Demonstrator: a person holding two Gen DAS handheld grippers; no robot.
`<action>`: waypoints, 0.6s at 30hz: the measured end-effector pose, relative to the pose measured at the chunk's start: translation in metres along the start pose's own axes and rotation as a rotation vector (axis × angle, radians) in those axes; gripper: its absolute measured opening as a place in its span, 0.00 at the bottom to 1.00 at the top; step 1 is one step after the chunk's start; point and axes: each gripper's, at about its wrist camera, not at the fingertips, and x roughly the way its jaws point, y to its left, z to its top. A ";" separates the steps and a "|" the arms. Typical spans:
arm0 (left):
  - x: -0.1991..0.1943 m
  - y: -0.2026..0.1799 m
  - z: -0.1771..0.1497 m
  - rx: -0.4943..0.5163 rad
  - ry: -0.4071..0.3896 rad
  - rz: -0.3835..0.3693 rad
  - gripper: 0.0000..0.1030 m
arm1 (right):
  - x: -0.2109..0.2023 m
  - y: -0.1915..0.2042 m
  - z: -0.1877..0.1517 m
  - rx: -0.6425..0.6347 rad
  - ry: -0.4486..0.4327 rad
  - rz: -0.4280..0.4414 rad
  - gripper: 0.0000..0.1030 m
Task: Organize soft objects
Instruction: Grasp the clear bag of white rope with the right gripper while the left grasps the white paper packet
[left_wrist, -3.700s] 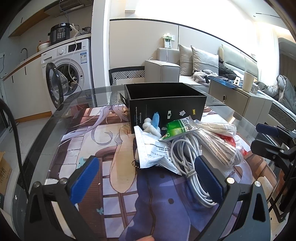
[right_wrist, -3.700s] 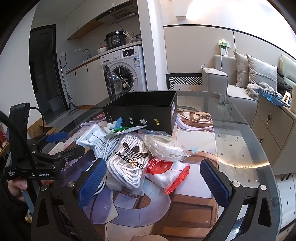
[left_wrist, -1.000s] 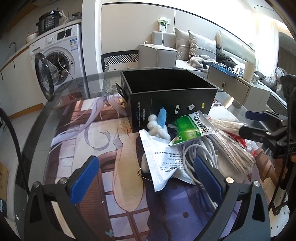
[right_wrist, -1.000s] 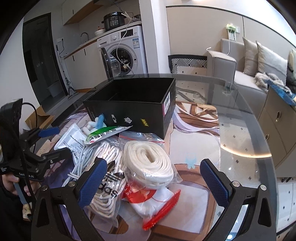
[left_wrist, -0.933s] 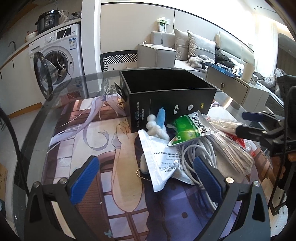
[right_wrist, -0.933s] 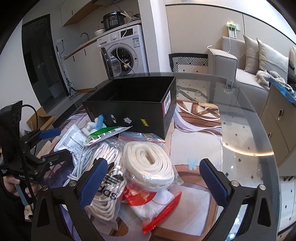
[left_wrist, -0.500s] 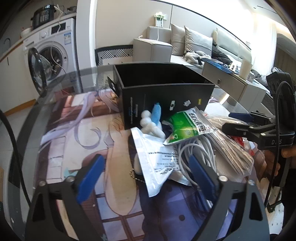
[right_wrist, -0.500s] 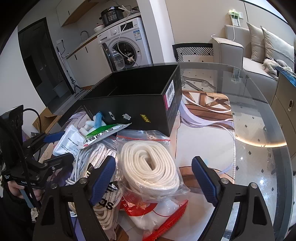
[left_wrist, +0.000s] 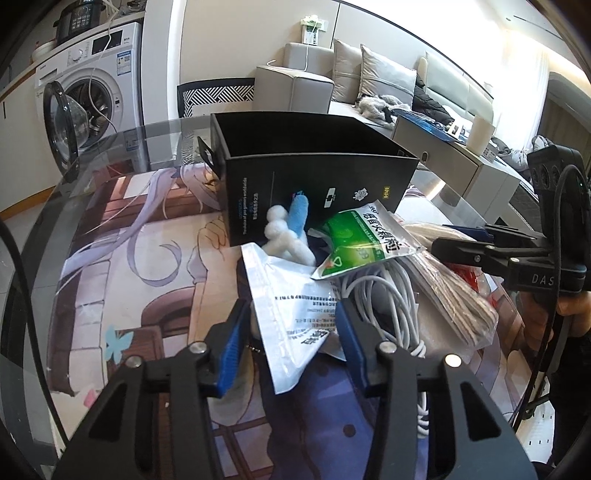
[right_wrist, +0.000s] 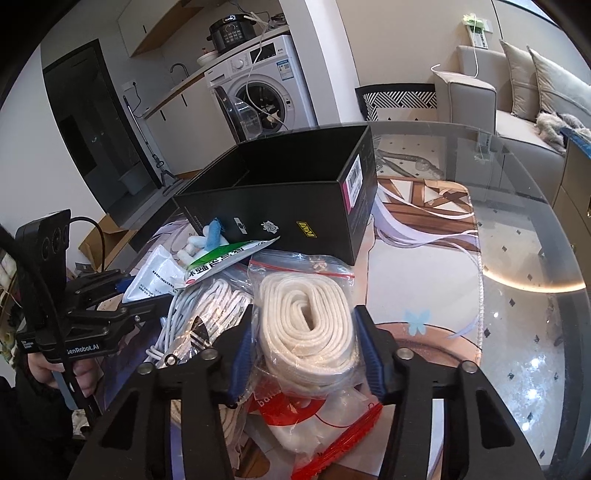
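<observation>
From the left wrist view, the left gripper (left_wrist: 291, 341) sits at 6 o'clock with its blue pads (left_wrist: 232, 343) on either flank of a white printed pouch (left_wrist: 291, 299); its jaws have just been closing, and the pads now press against the pouch's two edges. Past the pouch, toward 12 o'clock, lies a small white-and-blue plush toy (left_wrist: 290, 230), propped against the front wall of an open black box (left_wrist: 314, 177). At about 1 o'clock of the pouch a green sachet (left_wrist: 364, 236) rests on a coil of white cable (left_wrist: 380, 306), and a bagged bundle of beige cord (left_wrist: 450, 291) lies at 3 o'clock, under the right gripper (left_wrist: 461, 243) reaching in from the frame's edge. Everything sits on a glass table (left_wrist: 110, 147) over a printed mat (left_wrist: 147, 266). From the right wrist view, the right gripper (right_wrist: 304, 354) at 6 o'clock has also just been closing its jaws, and its pads squeeze a clear zip bag of coiled white rope (right_wrist: 306, 317). A red-and-white bag (right_wrist: 314, 417) lies beneath it, a bag of white laces (right_wrist: 214, 306) at 9 o'clock, and the black box (right_wrist: 288, 206) stands at 12 o'clock. The left gripper (right_wrist: 125, 291), held by a hand (right_wrist: 81, 373), enters at 9 o'clock.
</observation>
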 end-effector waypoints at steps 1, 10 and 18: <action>-0.001 0.001 0.000 -0.003 -0.002 0.000 0.41 | -0.002 0.001 -0.001 -0.003 -0.004 -0.004 0.46; -0.012 0.006 -0.005 -0.009 -0.034 -0.012 0.24 | -0.019 0.011 -0.009 -0.043 -0.048 -0.048 0.37; -0.029 0.010 -0.014 -0.028 -0.059 -0.023 0.15 | -0.037 0.017 -0.014 -0.061 -0.089 -0.075 0.36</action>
